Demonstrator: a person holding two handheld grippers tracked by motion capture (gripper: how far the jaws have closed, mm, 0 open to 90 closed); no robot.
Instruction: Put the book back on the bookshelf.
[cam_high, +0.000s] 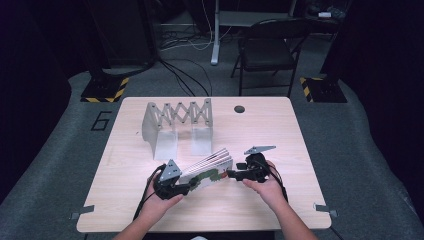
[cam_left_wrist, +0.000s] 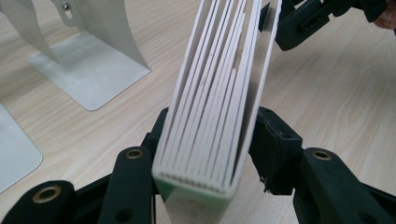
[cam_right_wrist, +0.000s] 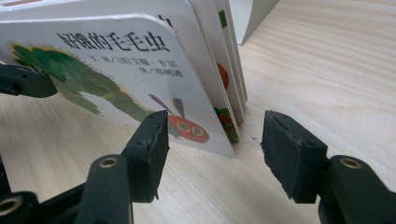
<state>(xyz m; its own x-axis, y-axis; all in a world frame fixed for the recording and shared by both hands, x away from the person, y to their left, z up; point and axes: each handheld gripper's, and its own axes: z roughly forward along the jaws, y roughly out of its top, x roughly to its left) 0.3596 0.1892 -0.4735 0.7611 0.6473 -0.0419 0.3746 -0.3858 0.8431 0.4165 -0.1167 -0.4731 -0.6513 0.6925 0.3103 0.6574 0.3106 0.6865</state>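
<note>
Evidently stiff and light, the thick-paged white caterpillar board book (cam_high: 207, 169) stands before the silver metal accordion bookrack (cam_high: 178, 125); left gripper (cam_high: 176, 186) fingers clamp its spine, right gripper (cam_right_wrist: 212, 140) fingers gape beside its corner.

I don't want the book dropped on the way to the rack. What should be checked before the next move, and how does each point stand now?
1. Left claw shut on the book: ok, both pads press its spine end.
2. Right claw gripping the book: not ok, it is open, its pads either side of the book's corner without closing on it.
3. Book clear of the table: cannot tell; in the right gripper view its lower corner looks to be at the surface.
4. Pages together: not ok, they fan apart at the free end.
5. Rack standing upright, slots free: ok.
6. Path from book to rack free: ok.
</note>
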